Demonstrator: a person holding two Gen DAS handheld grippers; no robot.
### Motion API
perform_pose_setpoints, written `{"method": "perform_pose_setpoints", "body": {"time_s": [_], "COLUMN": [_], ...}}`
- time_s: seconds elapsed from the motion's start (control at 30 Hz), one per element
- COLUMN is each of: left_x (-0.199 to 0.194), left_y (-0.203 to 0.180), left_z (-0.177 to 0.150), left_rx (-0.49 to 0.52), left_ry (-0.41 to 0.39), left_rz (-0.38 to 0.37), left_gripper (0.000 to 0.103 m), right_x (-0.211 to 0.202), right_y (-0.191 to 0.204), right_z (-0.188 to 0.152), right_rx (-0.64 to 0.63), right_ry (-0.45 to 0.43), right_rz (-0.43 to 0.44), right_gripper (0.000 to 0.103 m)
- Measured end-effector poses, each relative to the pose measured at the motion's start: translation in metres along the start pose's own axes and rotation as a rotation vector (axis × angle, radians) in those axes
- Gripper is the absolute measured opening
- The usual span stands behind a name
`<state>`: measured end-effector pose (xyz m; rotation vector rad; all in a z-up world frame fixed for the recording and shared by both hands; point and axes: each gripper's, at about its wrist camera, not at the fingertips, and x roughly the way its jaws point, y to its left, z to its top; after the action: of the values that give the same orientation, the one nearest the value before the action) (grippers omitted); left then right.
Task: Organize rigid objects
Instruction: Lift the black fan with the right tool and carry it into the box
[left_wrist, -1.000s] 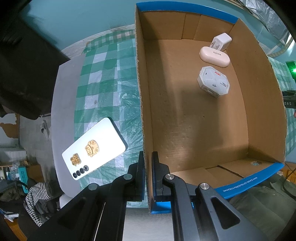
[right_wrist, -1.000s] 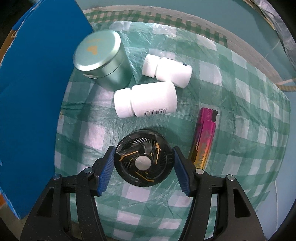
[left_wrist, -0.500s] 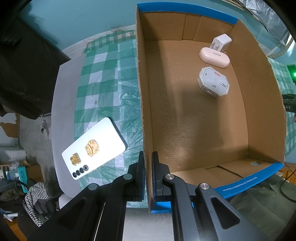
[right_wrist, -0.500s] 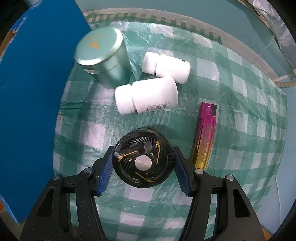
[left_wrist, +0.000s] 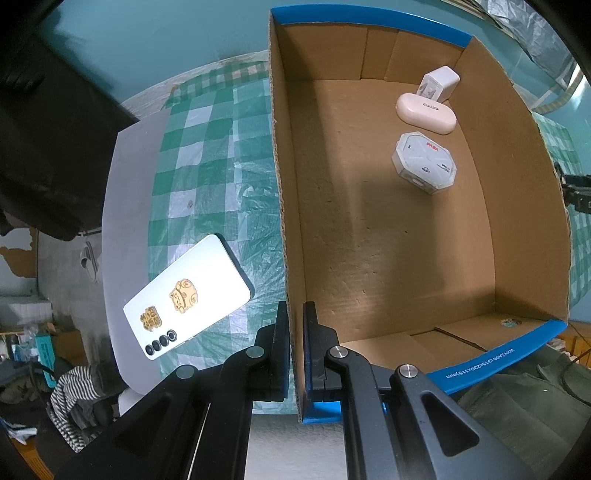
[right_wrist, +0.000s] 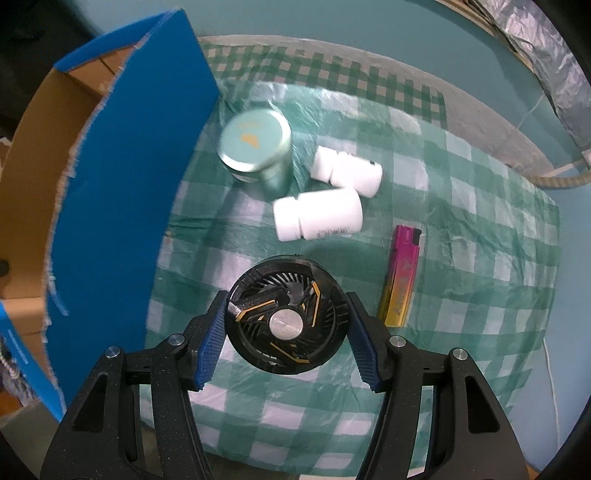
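Two downward views over a table (right_wrist: 480, 221) draped in a green checked cloth (left_wrist: 207, 177); a cardboard box (left_wrist: 369, 258) with blue outer walls stands on it. The left tongs (left_wrist: 291, 354) are clamped shut on the box's near wall, one pad inside and one outside, steadying it; the right tongs (right_wrist: 284, 332) stand half spread and grip a round black fan (right_wrist: 284, 314) by its rim, which looks lifted clear of the cloth.

Inside the box, toward its far right corner, lie a white charger (left_wrist: 439, 83), a pale oval case (left_wrist: 424, 112) and a white octagonal case (left_wrist: 423, 162); the rest of the floor is bare. Outside the box's left wall a white phone (left_wrist: 188, 295) lies near the table's near edge. On the fan's side, well in from the edges, sit a green tin (right_wrist: 258, 147) just beside the box wall, two white bottles (right_wrist: 317, 218) on their sides and a pink lighter (right_wrist: 400, 280) close by the right pad.

Risks, as a judgement: the fan is pinched only at two points on a curved rim, so it could swivel or slip if tilted; carried low, it may catch the box's tall blue wall or clip the tin; the bottles would roll if nudged.

Room: the open way runs up and over the wall, then down onto the box's empty near half.
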<state>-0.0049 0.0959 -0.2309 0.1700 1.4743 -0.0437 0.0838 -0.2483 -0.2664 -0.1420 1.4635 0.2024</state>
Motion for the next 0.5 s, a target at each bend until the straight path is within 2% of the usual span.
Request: {"method": "perform_pose_setpoints", "body": {"time_s": [0.5], "left_x": [-0.002], "left_y": [0.001], "left_z": [0.002], "left_rx": [0.007], "left_ry": [-0.008], "left_rz": [0.002], "left_gripper": [0.005], "right_x": [-0.051], "right_y": [0.029], "right_z": [0.029], "right_rx": [-0.059], "right_ry": [-0.075], "right_rz": [0.04], "right_gripper": [0.062]}}
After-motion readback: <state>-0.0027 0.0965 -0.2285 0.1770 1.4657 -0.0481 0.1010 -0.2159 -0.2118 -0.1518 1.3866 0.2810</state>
